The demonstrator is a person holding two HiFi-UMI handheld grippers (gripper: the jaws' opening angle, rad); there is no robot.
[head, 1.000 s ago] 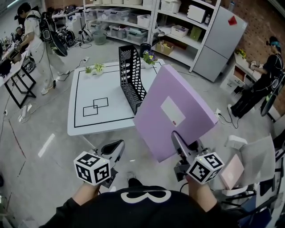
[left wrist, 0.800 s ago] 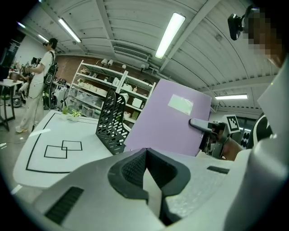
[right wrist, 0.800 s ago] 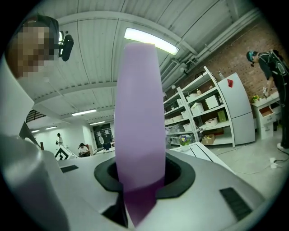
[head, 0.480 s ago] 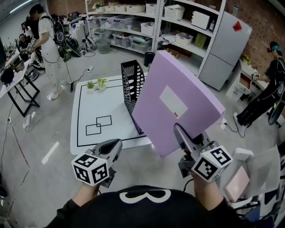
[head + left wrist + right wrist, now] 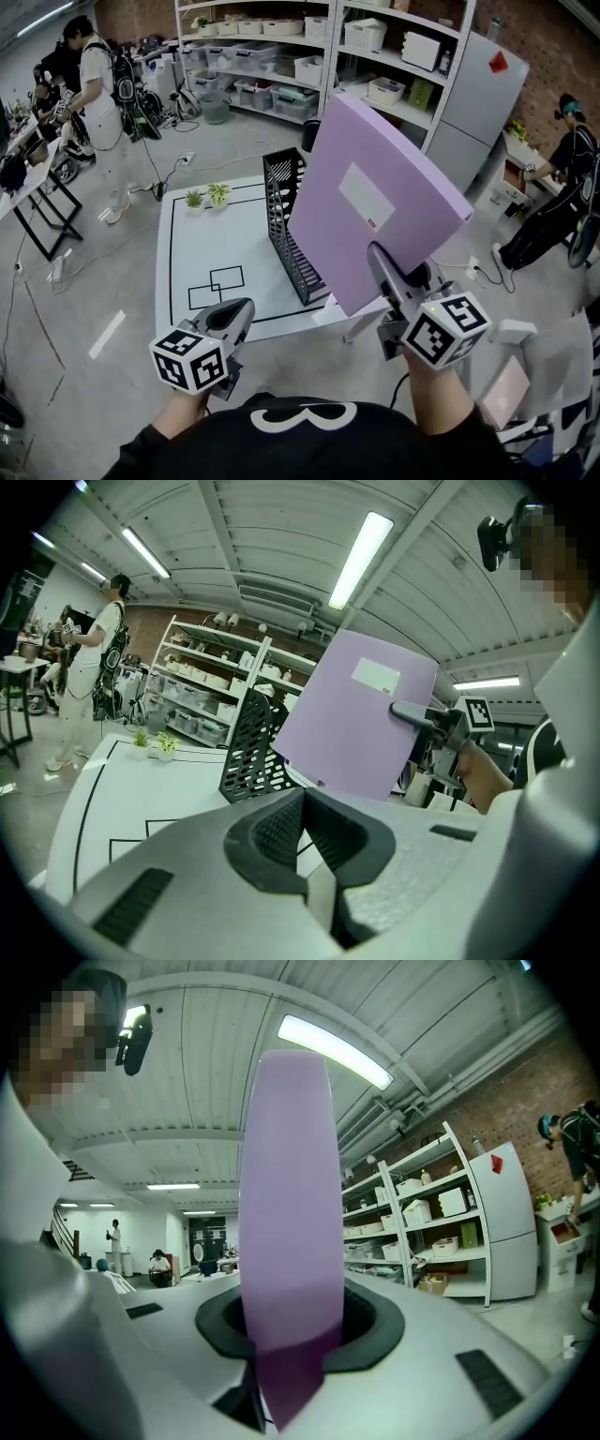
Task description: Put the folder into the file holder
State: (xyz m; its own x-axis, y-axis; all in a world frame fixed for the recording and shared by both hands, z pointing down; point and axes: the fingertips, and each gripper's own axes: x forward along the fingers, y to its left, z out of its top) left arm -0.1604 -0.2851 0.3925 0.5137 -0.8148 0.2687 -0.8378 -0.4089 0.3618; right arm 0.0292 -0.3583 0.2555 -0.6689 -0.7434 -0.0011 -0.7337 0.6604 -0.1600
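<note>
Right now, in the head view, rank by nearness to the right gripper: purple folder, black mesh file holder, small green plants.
1. Purple folder, in the right gripper.
2. Black mesh file holder, on the white table.
3. Small green plants, far-left corner.

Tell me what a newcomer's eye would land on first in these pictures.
The big purple folder grabs the eye first. The right gripper holds it up by its lower edge at the centre right of the head view. Next comes the black mesh file holder, standing on the white table just left of the folder. The left gripper hangs low at the near left, jaws together on nothing.
</note>
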